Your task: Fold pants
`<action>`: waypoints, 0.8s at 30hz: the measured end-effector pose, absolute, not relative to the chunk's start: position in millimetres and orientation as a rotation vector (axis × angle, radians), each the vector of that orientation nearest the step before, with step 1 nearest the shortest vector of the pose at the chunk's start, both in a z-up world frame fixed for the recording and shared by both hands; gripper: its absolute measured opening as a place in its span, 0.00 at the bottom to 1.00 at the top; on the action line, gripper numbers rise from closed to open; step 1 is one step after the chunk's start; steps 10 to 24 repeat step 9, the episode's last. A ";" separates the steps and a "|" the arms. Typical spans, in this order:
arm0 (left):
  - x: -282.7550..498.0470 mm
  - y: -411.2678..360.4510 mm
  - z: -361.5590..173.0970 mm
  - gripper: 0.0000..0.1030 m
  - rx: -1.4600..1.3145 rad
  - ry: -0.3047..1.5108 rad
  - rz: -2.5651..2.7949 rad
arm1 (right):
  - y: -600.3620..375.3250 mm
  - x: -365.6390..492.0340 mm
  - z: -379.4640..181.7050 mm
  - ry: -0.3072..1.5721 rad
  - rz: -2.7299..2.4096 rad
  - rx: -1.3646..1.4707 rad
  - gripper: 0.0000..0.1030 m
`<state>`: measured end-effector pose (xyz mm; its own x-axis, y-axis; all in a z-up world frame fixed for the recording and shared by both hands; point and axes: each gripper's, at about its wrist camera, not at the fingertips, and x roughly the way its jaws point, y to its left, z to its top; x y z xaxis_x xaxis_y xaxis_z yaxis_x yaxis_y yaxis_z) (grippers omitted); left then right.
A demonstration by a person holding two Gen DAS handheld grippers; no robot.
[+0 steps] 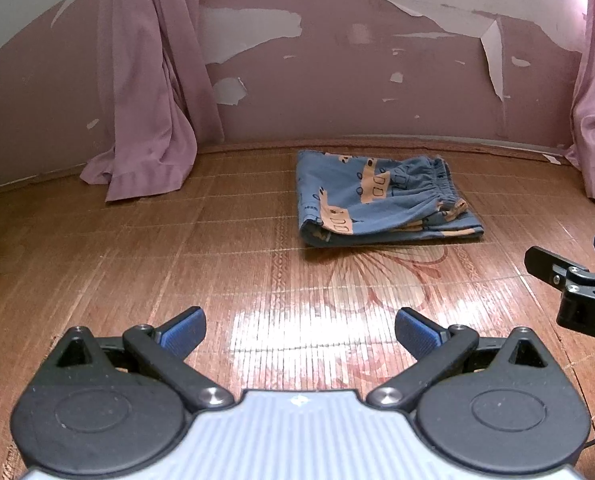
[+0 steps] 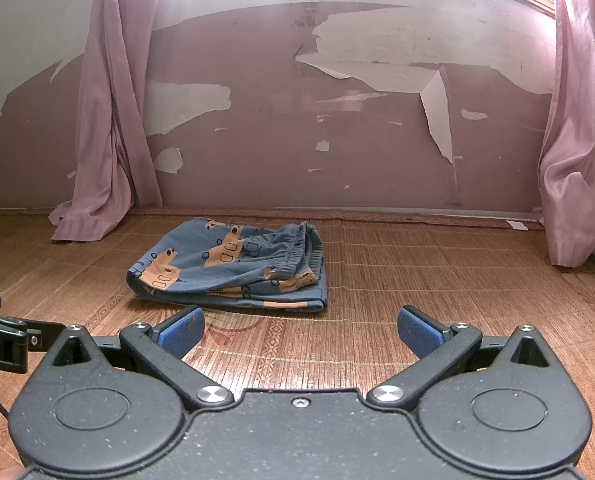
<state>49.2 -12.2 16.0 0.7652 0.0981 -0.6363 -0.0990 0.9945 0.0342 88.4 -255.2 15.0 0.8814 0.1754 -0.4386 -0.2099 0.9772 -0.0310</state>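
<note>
Blue pants [image 1: 381, 200] with an orange print lie folded into a compact rectangle on the woven mat, elastic waistband on top toward the right. The right wrist view shows the same pants [image 2: 233, 272] just ahead of the fingers. My left gripper [image 1: 299, 326] is open, well short of the pants and apart from them, with bare mat between its blue pads. My right gripper [image 2: 300, 326] is open too, nothing between its fingers, close to the pants' near edge. The right gripper's fingers [image 1: 553, 266] show at the right edge of the left wrist view.
A brown woven mat [image 1: 177, 248] covers the floor up to a wall with peeling mauve paint [image 1: 337, 92]. Pink curtains hang to the mat at left [image 1: 149, 120] and right [image 2: 577, 160]. The left gripper's body [image 2: 1, 344] shows at the left edge.
</note>
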 end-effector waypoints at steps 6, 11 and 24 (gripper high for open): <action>48.1 -13.1 15.9 1.00 0.004 0.688 0.102 | -255.2 88.9 14.8 0.450 0.202 -0.081 0.99; 47.3 -14.0 15.5 1.00 0.009 0.689 0.101 | -255.8 88.8 14.2 0.451 0.202 -0.082 0.99; 47.3 -14.0 15.5 1.00 0.009 0.689 0.101 | -255.8 88.8 14.2 0.451 0.202 -0.082 0.99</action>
